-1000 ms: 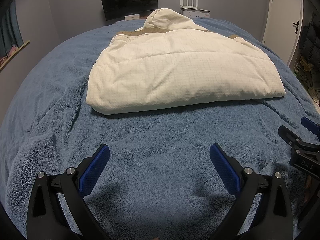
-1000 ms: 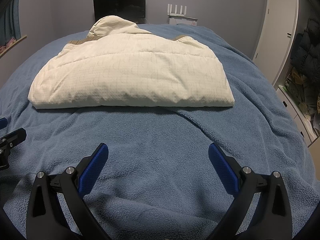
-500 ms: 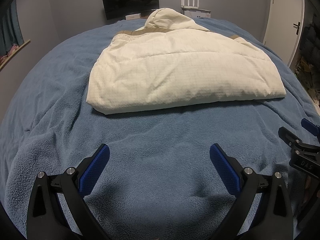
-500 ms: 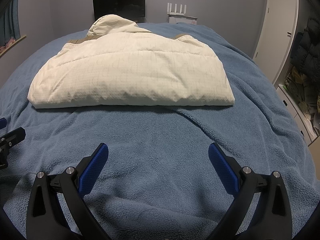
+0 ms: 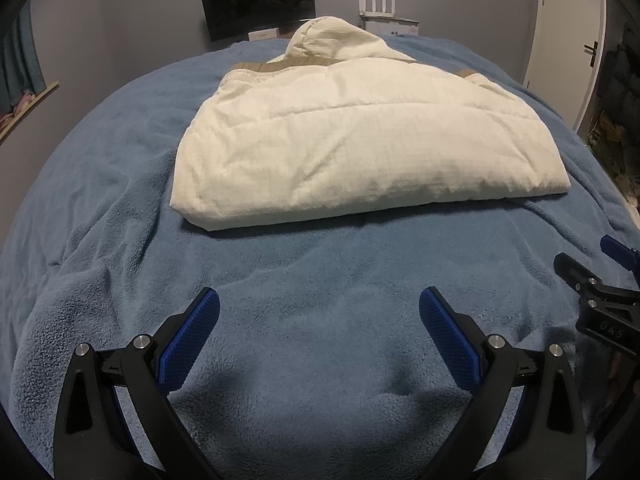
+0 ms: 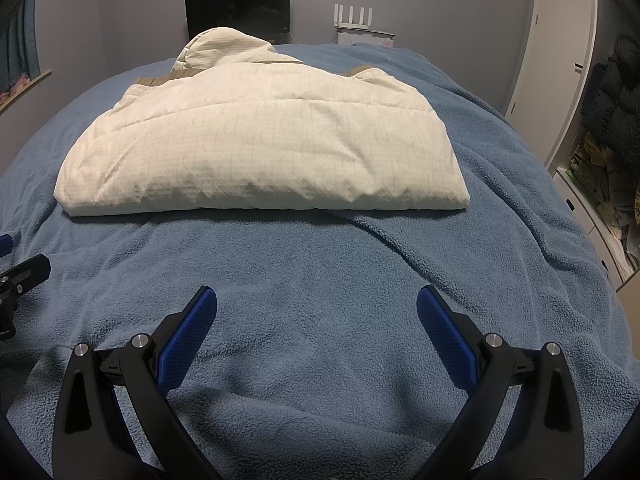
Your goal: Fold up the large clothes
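Observation:
A cream hooded puffer jacket lies folded into a thick rectangle on the blue fleece blanket, hood at the far end. It also shows in the right wrist view. My left gripper is open and empty, low over the blanket, well short of the jacket's near edge. My right gripper is open and empty, likewise short of the jacket. The right gripper shows at the right edge of the left wrist view; the left gripper shows at the left edge of the right wrist view.
A dark monitor and a white router stand beyond the bed's far end. A white door is on the right. In the right wrist view a wardrobe and piled clothes are to the right.
Both grippers have stayed open and nearly still. The jacket has not moved.

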`<state>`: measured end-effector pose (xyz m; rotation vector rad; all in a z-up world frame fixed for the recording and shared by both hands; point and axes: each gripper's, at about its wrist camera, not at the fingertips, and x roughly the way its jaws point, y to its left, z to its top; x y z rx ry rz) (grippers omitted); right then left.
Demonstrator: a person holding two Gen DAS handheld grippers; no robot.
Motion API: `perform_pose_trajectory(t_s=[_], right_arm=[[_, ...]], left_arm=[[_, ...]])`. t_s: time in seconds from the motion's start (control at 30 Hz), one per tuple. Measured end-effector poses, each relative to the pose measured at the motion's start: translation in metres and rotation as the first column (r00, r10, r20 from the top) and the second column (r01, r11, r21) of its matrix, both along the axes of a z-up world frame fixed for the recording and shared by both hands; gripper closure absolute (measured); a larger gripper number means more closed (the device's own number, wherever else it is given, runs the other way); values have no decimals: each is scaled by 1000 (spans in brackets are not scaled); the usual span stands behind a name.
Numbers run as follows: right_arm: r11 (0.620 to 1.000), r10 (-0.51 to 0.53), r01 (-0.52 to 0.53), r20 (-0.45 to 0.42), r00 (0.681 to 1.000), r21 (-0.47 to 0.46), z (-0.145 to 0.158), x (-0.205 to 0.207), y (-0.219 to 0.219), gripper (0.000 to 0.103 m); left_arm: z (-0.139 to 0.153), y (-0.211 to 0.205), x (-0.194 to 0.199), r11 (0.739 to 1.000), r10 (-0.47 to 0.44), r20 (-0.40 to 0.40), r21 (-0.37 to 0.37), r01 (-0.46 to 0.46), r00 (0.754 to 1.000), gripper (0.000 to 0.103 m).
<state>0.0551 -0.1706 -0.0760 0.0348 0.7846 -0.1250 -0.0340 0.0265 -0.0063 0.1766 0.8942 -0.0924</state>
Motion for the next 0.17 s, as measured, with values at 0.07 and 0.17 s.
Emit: perform_pose_trajectory(t_s=[0.07,0.17], right_arm=[[1000,-1,1,-2,1000,0,0,-1,0,8],[1000,-13,13,-22,1000,21,1,2,-4,8]], left_arm=[[1,0,0,1000,5,-3,1,-5,1000,7],[6,2,-2,1000,29,6,4,-29,1000,7]])
